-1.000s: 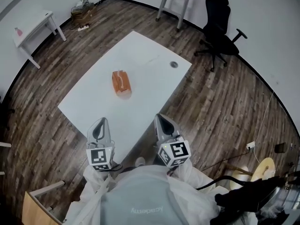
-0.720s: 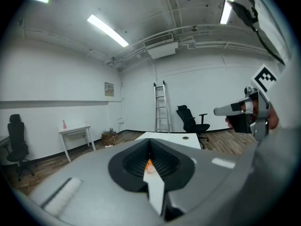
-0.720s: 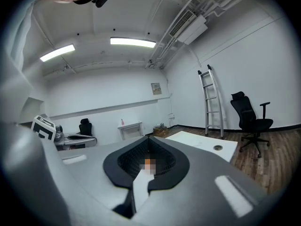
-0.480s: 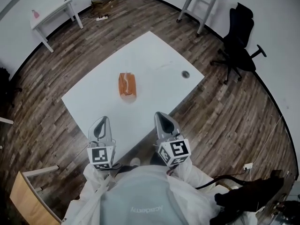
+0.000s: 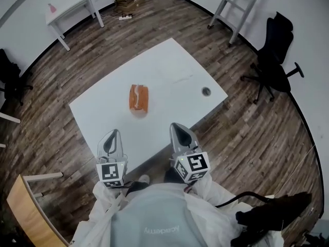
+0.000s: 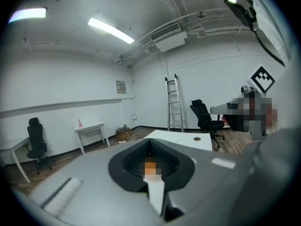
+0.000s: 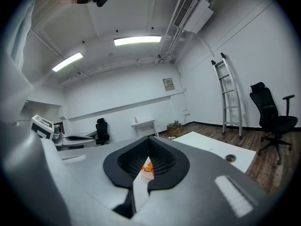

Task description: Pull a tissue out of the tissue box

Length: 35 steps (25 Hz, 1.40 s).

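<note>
Head view: you hold two grippers over the near edge of one white table (image 5: 175,66), with one orange tissue box (image 5: 139,98) ahead of them.
Your left gripper (image 5: 111,133) has its jaws pressed together and empty. The tissue box lies mid-table, well apart from both. Your right gripper (image 5: 178,127) is likewise closed on nothing. Behind them stand one small side table (image 5: 69,6), one ladder (image 5: 241,6) and one office chair (image 5: 275,60).
</note>
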Available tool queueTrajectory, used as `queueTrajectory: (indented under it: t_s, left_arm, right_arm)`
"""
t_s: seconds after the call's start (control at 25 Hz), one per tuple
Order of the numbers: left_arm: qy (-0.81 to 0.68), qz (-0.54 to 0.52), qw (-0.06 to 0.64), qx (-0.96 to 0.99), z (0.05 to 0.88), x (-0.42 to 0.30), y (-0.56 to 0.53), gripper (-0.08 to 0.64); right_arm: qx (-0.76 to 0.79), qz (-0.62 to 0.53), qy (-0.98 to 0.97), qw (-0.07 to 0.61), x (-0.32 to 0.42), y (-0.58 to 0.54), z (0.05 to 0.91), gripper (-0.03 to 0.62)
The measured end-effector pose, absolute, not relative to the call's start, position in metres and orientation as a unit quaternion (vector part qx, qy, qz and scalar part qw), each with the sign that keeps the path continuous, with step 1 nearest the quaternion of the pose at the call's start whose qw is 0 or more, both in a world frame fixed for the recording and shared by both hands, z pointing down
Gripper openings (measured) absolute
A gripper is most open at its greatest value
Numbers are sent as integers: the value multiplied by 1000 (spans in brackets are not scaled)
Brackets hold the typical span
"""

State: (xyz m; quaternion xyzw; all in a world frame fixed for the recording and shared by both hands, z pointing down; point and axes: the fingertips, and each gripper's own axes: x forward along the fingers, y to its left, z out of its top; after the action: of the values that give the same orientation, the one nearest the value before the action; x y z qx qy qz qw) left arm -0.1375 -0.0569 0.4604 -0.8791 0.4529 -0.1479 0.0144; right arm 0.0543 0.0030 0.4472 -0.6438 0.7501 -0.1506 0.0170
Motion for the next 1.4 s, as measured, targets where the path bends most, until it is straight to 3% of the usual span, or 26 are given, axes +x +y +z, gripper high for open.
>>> queueTrajectory:
  t_s: [1.4]
  left_arm:
    - [549,-156,-7,-821,465,-98,-62,0]
  right_arm:
    - [-554,-166,816,-9,104,-44,458,0]
